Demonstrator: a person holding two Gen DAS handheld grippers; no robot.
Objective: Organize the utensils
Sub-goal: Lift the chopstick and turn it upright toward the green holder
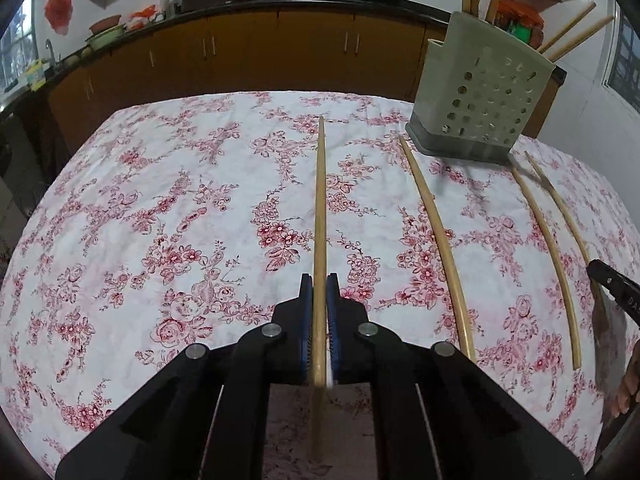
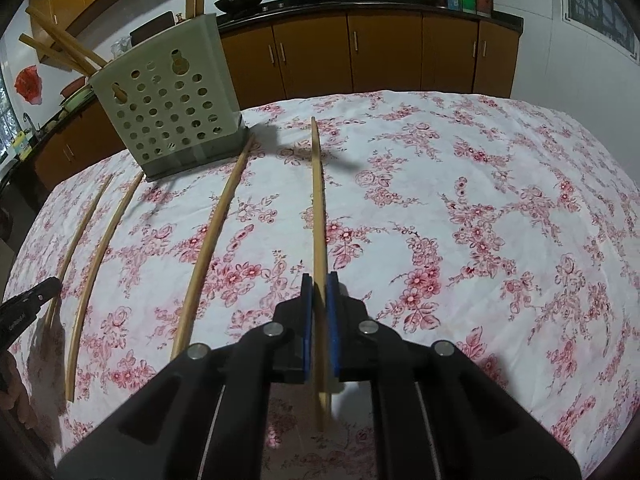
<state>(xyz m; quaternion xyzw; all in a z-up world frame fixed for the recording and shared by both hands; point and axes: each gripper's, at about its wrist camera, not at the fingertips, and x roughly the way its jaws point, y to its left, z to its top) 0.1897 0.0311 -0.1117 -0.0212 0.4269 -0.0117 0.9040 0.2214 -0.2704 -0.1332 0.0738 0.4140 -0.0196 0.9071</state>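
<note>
Four chopsticks remain outside the holder, and each hand's tool is closed on one of them. The left tool has its blue pads clamped on the leftmost chopstick, which runs forward from the jaws over the floral cloth of the bench. The right tool grips the rightmost chopstick in the same manner, near its close end. Whether either stick is lifted clear of the cloth cannot be told from these views. Between the two gripped sticks, two further chopsticks lie loose on the bench: one nearer the left tool and one nearer the right. The perforated pale green holder stands upright on its grey base at the far side of the bench, just beyond the tips of the two loose sticks. It already contains several chopsticks, leaning out over its rim; an exact count is not possible. Judgement: the task is partly complete. Some sticks are stowed, two are in hand awaiting transfer, and two are untouched. Remaining work is to carry all four to the holder and drop them in.
</note>
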